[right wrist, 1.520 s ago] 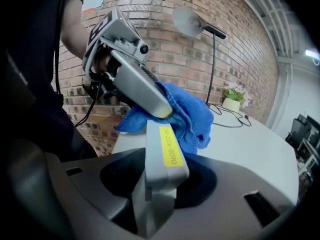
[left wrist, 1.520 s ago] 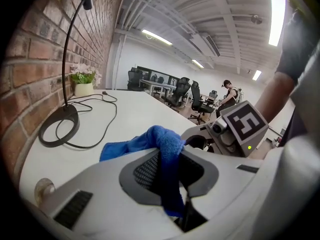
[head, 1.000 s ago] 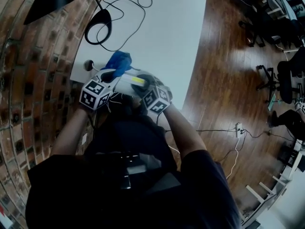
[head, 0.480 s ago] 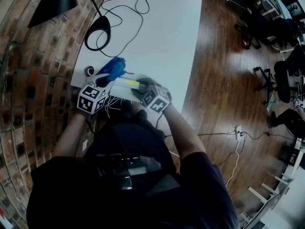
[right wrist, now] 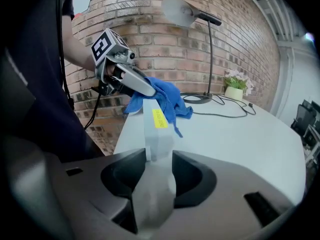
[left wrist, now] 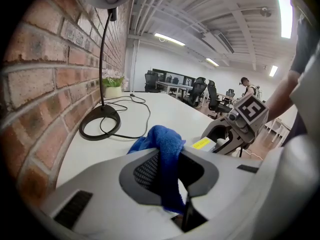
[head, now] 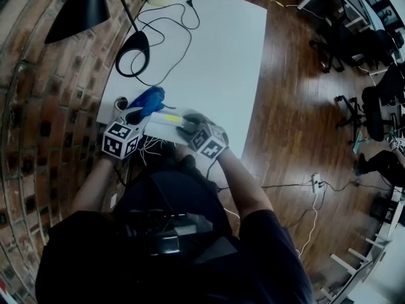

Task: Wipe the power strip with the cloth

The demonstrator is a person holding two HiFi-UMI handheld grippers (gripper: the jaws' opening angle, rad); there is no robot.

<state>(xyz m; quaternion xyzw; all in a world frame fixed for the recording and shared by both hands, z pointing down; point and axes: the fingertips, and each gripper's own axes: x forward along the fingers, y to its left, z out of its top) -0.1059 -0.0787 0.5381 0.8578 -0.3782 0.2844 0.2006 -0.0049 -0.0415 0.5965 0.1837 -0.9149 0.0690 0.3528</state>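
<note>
A white power strip (right wrist: 156, 126) is held at its near end by the right gripper (right wrist: 152, 174), jaws clamped on its sides, at the desk's (head: 215, 56) near edge. Its long axis runs straight away toward the left gripper (left wrist: 169, 171), which pinches a blue cloth (left wrist: 162, 141) narrowly. The cloth lies against the strip's far end, so the wiping stroke likely follows that length.

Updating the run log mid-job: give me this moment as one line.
left tongs: shut on blue cloth | right tongs: shut on power strip | cloth at strip's far end
</note>
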